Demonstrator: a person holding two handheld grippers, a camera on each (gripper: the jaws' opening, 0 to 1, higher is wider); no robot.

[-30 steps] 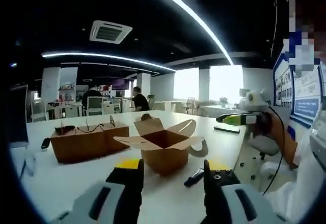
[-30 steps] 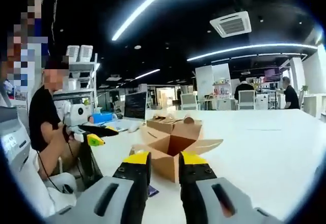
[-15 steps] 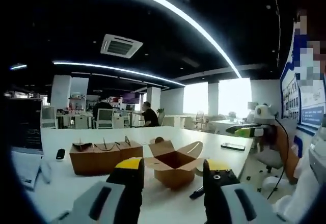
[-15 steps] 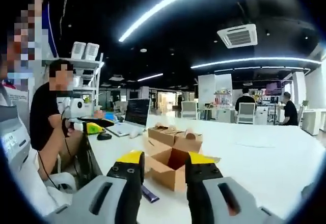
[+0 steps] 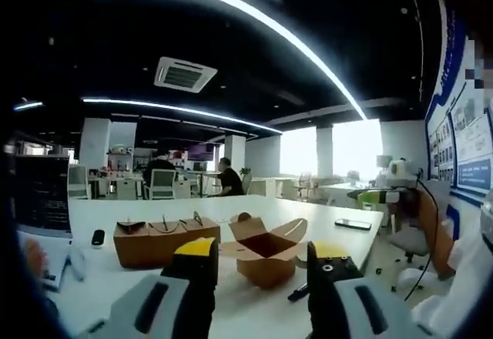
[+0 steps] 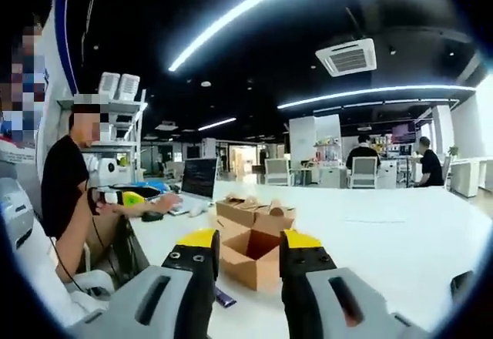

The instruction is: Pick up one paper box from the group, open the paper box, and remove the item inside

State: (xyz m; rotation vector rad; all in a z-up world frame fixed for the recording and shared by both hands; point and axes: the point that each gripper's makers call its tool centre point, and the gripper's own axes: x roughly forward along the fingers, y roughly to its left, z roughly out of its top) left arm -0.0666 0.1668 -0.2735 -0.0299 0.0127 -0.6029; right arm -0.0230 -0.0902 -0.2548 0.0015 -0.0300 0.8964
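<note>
1. The white bench (image 5: 308, 223) takes the lower half of the left gripper view and runs far back toward the middle of the frame; in the right gripper view the same bench (image 6: 385, 239) fills the lower right
2. The left tool (image 5: 262, 258) rises from the bottom centre of the left gripper view, its two black jaws with yellow tips spread wide and holding nothing
3. The right tool (image 6: 248, 248) rises from the bottom centre of the right gripper view, its jaws also apart with a narrower gap, and nothing is between them
4. A person in a black shirt (image 6: 65, 185) sits at the left of the right gripper view, an arm reaching to the bench edge
5. The open paper box (image 5: 266, 246) stands on the bench just above the gap of the left tool, flaps spread outward; in the right gripper view this open paper box (image 6: 250, 254) shows between the jaw tips, but beyond them, not touched
6. The closed paper boxes (image 5: 158, 239) stand in a row, left of the open one and close beside it
7. A dark laptop (image 6: 199, 179) stands at the centre left of the right gripper view
8. A small dark item (image 5: 296, 293) lies on the bench, right of the open box, near the right jaw; what it is I cannot tell
</note>
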